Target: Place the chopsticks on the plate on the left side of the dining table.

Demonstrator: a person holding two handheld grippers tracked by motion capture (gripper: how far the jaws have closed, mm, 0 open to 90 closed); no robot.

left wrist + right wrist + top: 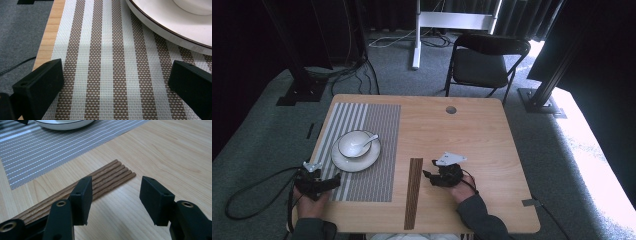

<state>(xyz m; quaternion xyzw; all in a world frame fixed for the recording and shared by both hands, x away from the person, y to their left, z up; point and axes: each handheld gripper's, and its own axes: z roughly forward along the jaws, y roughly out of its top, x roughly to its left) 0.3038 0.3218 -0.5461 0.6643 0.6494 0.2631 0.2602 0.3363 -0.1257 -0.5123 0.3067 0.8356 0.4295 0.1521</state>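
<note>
At the lower left of the high view, a person's left claw rests released over the near left corner of a striped placemat, its jaws standing wide apart with only woven mat between them in the left gripper view. Just ahead of it, toward the upper right of that view, curves the rim of a white plate. In the high view the plate carries a white bowl with a spoon leaning in it, a place setting laid square on the mat, likely so the dishes sit on a non-slip surface near the seated person.

Moving to the middle of the frame, a bundle of brown wooden sticks, seemingly chopsticks lying side by side, runs lengthwise just right of the mat's edge on the bare bench, where cutlery would be set beside a plate.

Right of centre, the right claw is likewise released and holds nothing, its tips pointing left toward the bundle. In the right gripper view the sticks pass behind the left jaw, with their far ends showing in the gap, while the right jaw stands over plain wood. The claw appears poised beside the bundle, its next move probably to close on or straighten it, though that is a judgement. A black folding chair stands beyond the bench at the upper right.
</note>
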